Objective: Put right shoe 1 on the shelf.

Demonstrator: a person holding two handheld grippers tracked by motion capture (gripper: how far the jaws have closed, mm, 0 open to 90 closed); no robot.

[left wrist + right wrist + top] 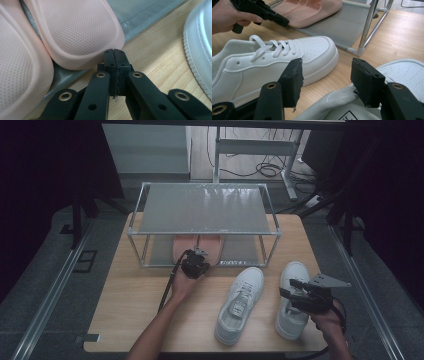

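- Two pairs of shoes are in play: two pink slippers (196,247) on the lower shelf of the rack (205,234) at centre frame, and two white sneakers on the desk (130,295) at lower right.
- Your left claw (199,255) is clenched with nothing between its jaws, its tip touching the near rim of the right-hand slipper (80,32), just below centre of the high view.
- Your right claw (291,288) is released, its jaws standing wide above the heel opening of the right sneaker (291,302); the left sneaker (241,304) lies just beside it.
- Risk on the left: a shut tip pushing on one corner of soft foam may skew the slipper, ride it up onto its mate, or slide off the rounded rim and hit the fabric shelf.
- Risk on the right: if you close low, the jaws may catch only the thin heel collar, so the sneaker could tilt, slip out and knock its neighbour.
- Whether the slippers sit fully back on the shelf you probably cannot judge, since the rack's top panel covers them.
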